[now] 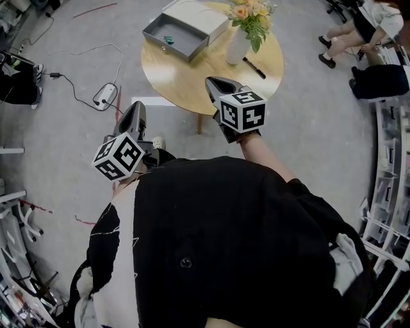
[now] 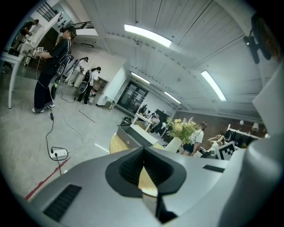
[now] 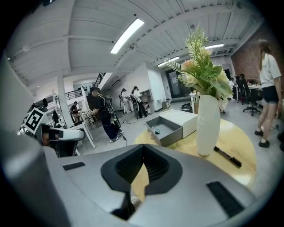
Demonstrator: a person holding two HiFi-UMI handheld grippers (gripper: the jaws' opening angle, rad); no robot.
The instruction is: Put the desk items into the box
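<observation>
A round wooden table (image 1: 186,77) carries a grey open box (image 1: 176,35) with a small teal item (image 1: 168,40) inside. Beside the box stands a white vase of flowers (image 1: 238,45), and a black pen (image 1: 254,68) lies to its right. My right gripper (image 1: 214,82) hangs over the table's near edge, shut and empty, short of the vase. My left gripper (image 1: 136,107) is off the table to the left, over the floor, also shut and empty. The right gripper view shows the box (image 3: 166,131), vase (image 3: 208,128) and pen (image 3: 227,156) ahead of the gripper (image 3: 143,148).
A power strip (image 1: 106,96) and its cable lie on the floor left of the table. A white lid or case (image 1: 198,16) adjoins the box. People sit at the upper right (image 1: 359,32). Shelving (image 1: 391,166) lines the right side.
</observation>
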